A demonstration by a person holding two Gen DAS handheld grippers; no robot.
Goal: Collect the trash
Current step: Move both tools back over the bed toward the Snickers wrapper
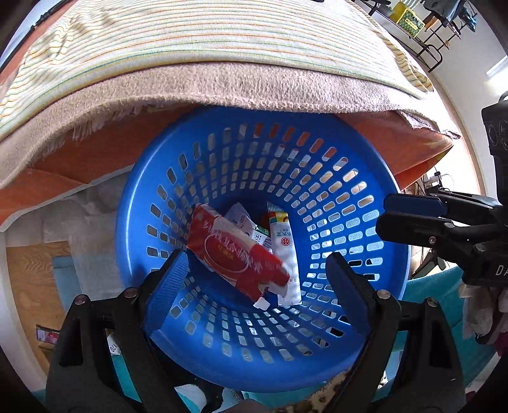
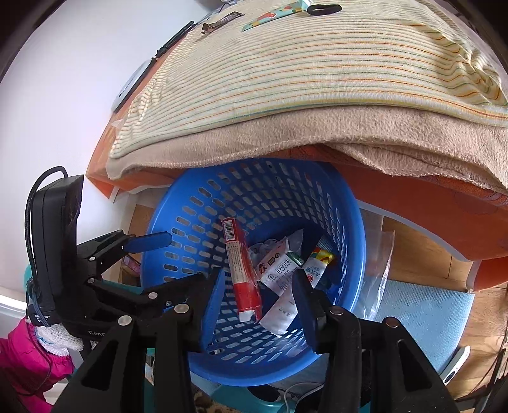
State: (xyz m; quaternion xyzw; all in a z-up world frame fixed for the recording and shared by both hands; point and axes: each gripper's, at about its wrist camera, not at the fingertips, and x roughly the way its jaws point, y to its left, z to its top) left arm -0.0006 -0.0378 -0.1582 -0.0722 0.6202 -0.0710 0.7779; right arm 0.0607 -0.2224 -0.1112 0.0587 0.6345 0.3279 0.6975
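**Two hand-held grippers over a blue basket holding collected wrappers.**
The round basket (image 2: 346, 228), smooth plastic pierced with slots, sits tucked under the near edge of a table draped in a fuzzy beige towel (image 2: 317, 139) and a ribbed striped cloth (image 2: 285, 70), probably so trash can fall straight in. The right gripper (image 2: 257, 301) points down into it, jaws parted and empty, with a glossy red wrapper (image 2: 241, 270) lying loose below, apparently just released. The left gripper (image 1: 254, 279) hangs wide open, holding nothing. White sachets (image 2: 279, 276) lie flat on the bottom. More litter (image 2: 270, 16) remains at the table's far edge.
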